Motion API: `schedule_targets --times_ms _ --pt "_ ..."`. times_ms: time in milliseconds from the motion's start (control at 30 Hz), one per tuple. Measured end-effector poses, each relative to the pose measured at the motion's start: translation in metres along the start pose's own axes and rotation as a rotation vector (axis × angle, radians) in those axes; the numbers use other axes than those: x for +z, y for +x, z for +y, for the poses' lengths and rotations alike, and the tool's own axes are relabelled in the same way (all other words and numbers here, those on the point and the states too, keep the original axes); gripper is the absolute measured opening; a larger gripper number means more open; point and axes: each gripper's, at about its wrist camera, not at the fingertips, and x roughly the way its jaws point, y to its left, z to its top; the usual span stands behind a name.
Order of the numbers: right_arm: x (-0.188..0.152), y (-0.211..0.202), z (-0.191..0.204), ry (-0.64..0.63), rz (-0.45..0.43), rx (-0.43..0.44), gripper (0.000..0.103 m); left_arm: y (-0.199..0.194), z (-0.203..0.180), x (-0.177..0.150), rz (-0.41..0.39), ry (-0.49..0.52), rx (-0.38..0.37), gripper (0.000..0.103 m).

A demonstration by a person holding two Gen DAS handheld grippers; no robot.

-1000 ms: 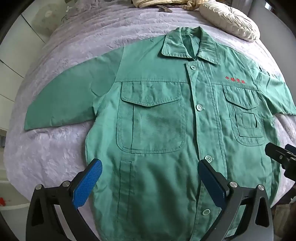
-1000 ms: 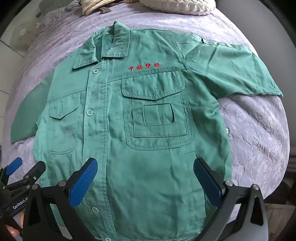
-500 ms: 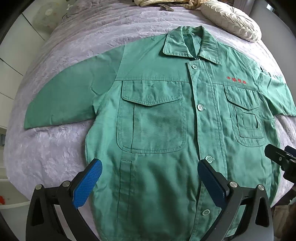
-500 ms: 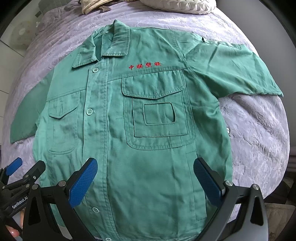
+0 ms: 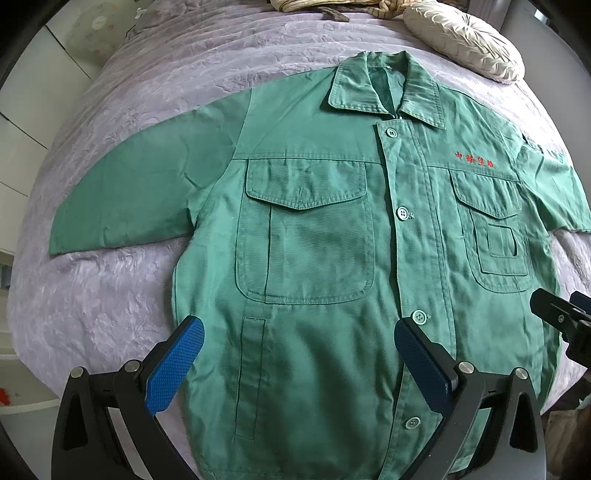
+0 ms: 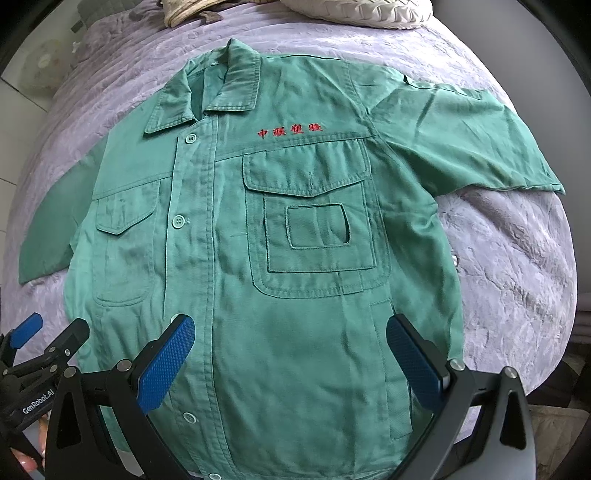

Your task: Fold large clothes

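While green shirt [image 5: 317,280] lies flat on bed [image 5: 110,288], left gripper [image 5: 295,354] and right gripper [image 6: 291,350] gape wide, holding nothing.

A bed [image 5: 110,280] with a crinkled lilac cover carries everything. A green shirt [image 5: 317,236] lies flat on it, front up and buttoned, collar toward the far end, both short sleeves spread out to the sides; its hem reaches the near edge. At the far end a cream pleated cushion [image 5: 465,55] rests on the cover, near the collar. Beside the cushion lies a bundle of beige cloth [image 6: 188,11], partly cut off by the frame.
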Motion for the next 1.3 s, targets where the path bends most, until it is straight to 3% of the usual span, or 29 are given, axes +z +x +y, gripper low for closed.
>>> schedule_targets --times_ms 1300 --pt "0.0034 0.001 0.004 -0.01 -0.001 -0.014 0.103 0.0055 0.0022 0.0024 0.02 -0.01 -0.005 0.103"
